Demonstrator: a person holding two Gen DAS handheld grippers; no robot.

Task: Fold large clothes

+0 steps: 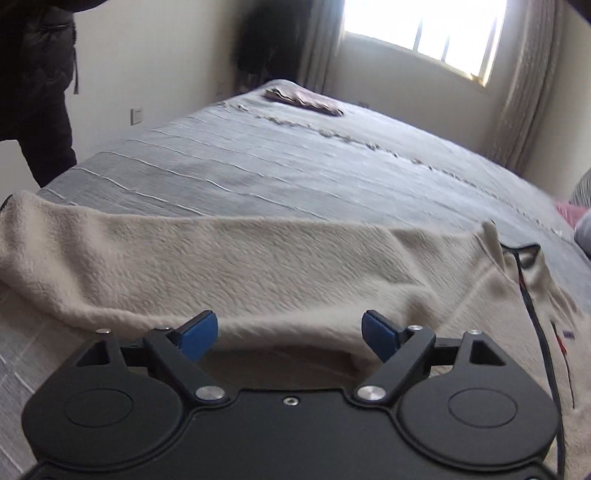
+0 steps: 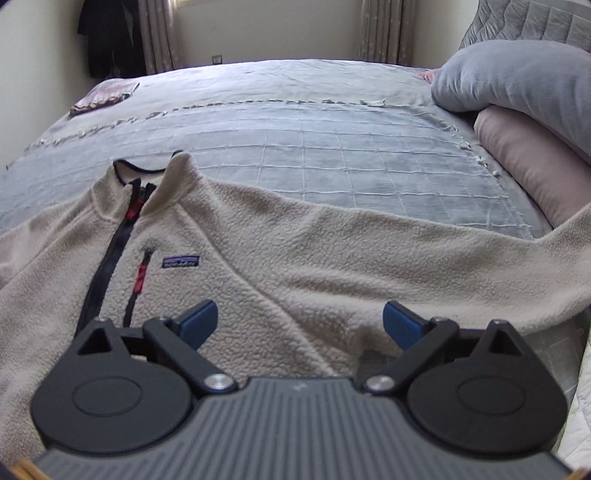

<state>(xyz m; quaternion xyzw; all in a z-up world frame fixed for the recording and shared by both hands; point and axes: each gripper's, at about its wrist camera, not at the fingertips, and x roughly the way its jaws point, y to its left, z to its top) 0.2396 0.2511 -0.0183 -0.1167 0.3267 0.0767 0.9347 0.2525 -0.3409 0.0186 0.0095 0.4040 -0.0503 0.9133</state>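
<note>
A wide bed covered by a grey quilted bedspread (image 2: 280, 147) with thin pale stitched lines fills most of both views. It stands in a cream-walled room. In the left wrist view a bright window (image 1: 424, 33) sits at the far end, with beige curtains (image 1: 524, 92) hanging beside it. A white wall socket (image 1: 137, 116) shows on the wall to the left of the bed.

The cream fleece zip-up jacket (image 2: 280, 254) lies spread flat across the near part of the bedspread, front side up. Its dark zipper (image 2: 107, 258) with red pulls runs up to an upright collar, and a small dark chest label (image 2: 181, 261) sits just right of the zipper. One sleeve stretches right toward the bed's edge.

On the far left corner of the bed rests a small folded brownish cloth (image 1: 303, 99), well apart from the jacket. In the right wrist view a soft grey pillow (image 2: 517, 77) lies on top of a pale pink pillow (image 2: 532, 162) at the right, near the sleeve. Dark clothing (image 2: 107, 37) hangs in the far corner of the room. In the left wrist view a dark-clothed figure (image 1: 37, 85) stands at the left edge.

The left gripper (image 1: 288, 334) hangs low over the jacket's near edge, its blue-padded fingers (image 1: 199, 332) spread wide and holding nothing. The right gripper (image 2: 301, 325) is also spread wide over the jacket's chest, empty.

Between the jacket and the far cloth, the bedspread is bare.
</note>
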